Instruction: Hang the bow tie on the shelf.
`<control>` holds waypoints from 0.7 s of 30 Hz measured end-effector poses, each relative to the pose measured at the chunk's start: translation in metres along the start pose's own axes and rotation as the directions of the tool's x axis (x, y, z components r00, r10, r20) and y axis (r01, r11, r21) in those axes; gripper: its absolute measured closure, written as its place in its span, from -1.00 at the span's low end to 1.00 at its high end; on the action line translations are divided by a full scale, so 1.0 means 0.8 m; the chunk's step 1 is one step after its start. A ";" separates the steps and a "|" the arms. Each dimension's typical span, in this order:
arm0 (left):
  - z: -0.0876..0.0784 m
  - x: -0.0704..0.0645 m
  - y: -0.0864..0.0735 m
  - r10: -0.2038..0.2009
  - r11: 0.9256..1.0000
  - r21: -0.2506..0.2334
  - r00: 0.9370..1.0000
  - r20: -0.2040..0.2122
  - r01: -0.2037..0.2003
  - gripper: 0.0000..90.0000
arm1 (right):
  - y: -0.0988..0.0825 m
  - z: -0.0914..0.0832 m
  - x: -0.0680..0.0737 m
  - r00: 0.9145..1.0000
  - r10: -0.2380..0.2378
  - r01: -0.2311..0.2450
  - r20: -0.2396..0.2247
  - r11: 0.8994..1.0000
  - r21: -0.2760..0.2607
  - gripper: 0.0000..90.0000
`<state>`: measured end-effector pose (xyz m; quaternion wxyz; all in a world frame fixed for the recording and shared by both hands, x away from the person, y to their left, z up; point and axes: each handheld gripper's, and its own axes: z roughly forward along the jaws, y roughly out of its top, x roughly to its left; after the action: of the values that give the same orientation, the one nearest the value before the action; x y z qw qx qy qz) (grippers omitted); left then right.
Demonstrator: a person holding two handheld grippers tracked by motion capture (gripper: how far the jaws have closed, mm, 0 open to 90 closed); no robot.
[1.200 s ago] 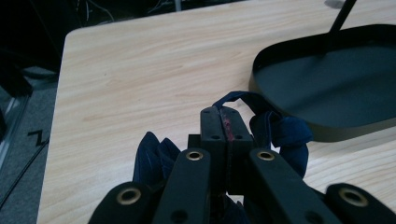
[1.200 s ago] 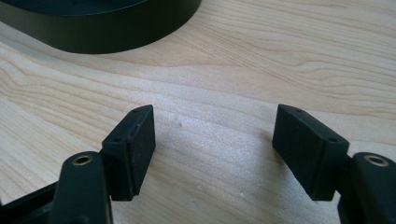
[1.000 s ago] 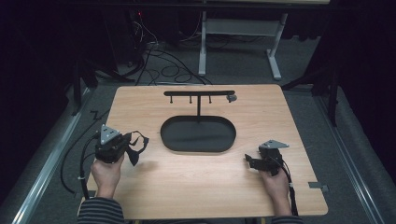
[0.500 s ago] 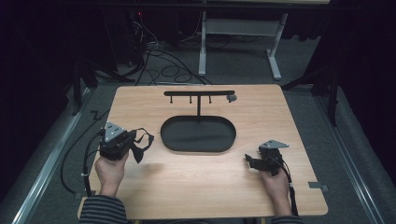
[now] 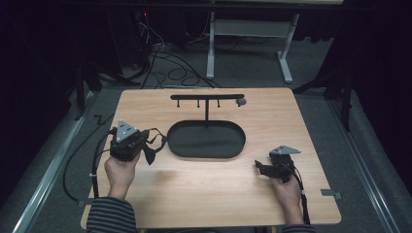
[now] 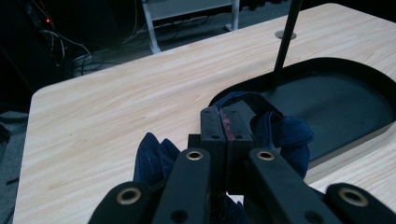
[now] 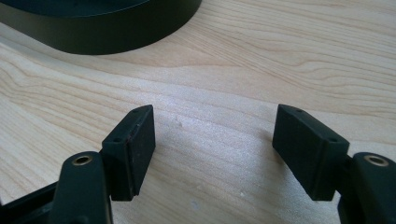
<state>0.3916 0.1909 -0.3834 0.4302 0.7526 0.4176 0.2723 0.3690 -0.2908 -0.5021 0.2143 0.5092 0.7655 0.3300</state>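
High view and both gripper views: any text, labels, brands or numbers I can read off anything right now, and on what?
None: no readable text in any view.
Table: bare wood grain.
Black tray and rack: no markings.
Blue cloth in the left gripper: no tag visible.
Right gripper fingers: plain black.

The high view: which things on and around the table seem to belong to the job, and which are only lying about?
Likely in the job:
- left gripper, shut on dark blue cloth
- black tray with hook stand
- right gripper, open

Lying about:
- floor cables
- metal frame
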 end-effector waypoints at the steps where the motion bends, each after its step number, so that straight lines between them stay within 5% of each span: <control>1: 0.001 -0.001 0.002 0.002 1.000 -0.001 1.000 0.002 -0.002 0.99 | 0.000 0.000 0.000 1.000 -0.002 0.002 0.000 1.000 -0.001 -0.30; 21: 0.006 -0.014 0.037 0.054 0.998 -0.044 0.998 0.028 -0.053 0.98 | 0.000 0.000 0.000 1.000 -0.001 0.001 -0.001 1.000 -0.001 -0.31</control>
<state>0.4010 0.1710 -0.3604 0.4449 0.7578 0.3851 0.2819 0.3691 -0.2910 -0.5021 0.2141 0.5086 0.7657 0.3306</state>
